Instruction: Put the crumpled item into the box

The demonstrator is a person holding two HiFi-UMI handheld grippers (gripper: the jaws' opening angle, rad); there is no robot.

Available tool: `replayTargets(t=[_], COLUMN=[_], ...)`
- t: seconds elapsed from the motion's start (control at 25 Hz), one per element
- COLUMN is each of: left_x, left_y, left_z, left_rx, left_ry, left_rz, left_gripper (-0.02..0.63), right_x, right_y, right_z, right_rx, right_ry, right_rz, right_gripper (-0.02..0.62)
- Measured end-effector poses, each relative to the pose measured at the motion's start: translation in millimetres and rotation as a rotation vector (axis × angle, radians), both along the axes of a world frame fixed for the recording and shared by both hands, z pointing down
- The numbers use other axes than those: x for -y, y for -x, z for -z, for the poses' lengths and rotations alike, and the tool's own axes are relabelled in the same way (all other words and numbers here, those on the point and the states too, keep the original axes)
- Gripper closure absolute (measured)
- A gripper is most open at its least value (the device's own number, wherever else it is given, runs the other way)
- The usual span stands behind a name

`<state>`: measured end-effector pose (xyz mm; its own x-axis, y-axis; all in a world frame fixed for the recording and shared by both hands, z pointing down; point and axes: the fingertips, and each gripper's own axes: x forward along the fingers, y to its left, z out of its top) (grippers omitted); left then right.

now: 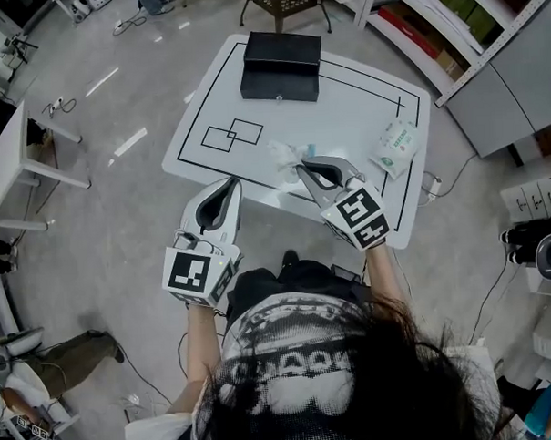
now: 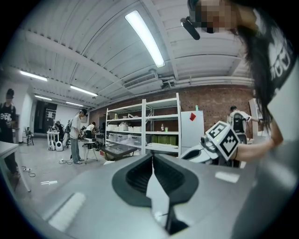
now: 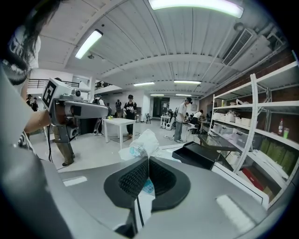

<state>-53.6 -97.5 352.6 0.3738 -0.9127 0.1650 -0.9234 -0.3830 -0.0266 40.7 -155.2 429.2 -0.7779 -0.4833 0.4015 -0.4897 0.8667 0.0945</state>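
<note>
The right claw (image 1: 302, 170) is pinching an edge of the crumpled item (image 1: 284, 154), low over the near part of the surface (image 1: 343, 102). The left claw (image 1: 232, 183) is pressed together and holds nothing. The box (image 1: 281, 66) stands at the far side, so I judge that carrying and release are not yet done.

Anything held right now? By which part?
The right hand-held gripper is shut on the crumpled wrapper, pinching its lower near edge; most of it sticks out past the tips. The left hand-held gripper is shut and empty.
</note>
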Motion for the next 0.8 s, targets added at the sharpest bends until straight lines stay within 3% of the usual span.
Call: replayTargets(t=[0.16, 0.36, 0.64, 0.8], left_x=[1, 3, -3, 4], left_y=[-3, -9, -1, 5], left_z=[-5, -5, -8, -12], left_rx=[0.000, 0.005, 0.017, 0.010], left_ry=[0.047, -0.005, 0.037, 0.019], left_rz=[0.017, -0.009, 0.017, 0.015], left_gripper=[0.606, 0.606, 0.606, 0.606], right_x=[2, 5, 8, 17], right_y=[-2, -6, -4, -1], right_z=[-3, -7, -10, -10], right_rx=[0.005, 0.003, -0.001, -0.006], right_ry=[0.008, 0.012, 0.013, 0.009], right_rz=[0.004, 0.005, 0.007, 0.008], right_gripper=[0.587, 0.586, 0.587, 0.586])
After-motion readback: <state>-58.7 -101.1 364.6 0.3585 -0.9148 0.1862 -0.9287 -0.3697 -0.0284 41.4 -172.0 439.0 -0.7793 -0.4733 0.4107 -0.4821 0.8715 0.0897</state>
